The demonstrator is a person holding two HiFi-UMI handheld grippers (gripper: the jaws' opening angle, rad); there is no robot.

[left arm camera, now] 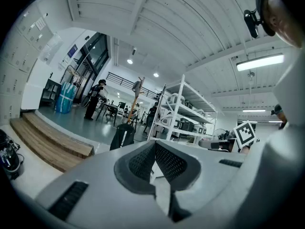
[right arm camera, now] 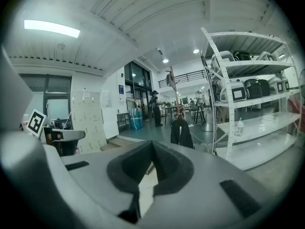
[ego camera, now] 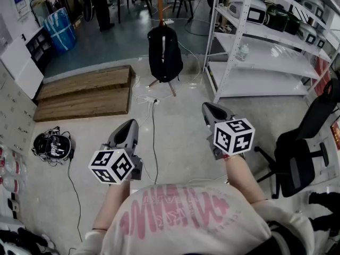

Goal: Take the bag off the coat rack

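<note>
A black bag (ego camera: 164, 53) hangs on a wooden coat rack (ego camera: 159, 4) a few steps ahead, near the white shelving. It also shows small and distant in the left gripper view as the bag (left arm camera: 123, 136) under the rack (left arm camera: 137, 94), and in the right gripper view as the bag (right arm camera: 182, 132) below the rack's pole (right arm camera: 172, 87). My left gripper (ego camera: 129, 127) is held low at the left, shut and empty. My right gripper (ego camera: 211, 111) is level with it at the right, also shut with nothing in it. Both are far short of the bag.
White metal shelving (ego camera: 265, 36) with appliances stands right of the rack. A black office chair (ego camera: 303, 142) is at my right. Wooden steps (ego camera: 85, 92) lie at the left, a black helmet (ego camera: 52, 145) and cables on the floor. A person (ego camera: 101, 4) stands far back.
</note>
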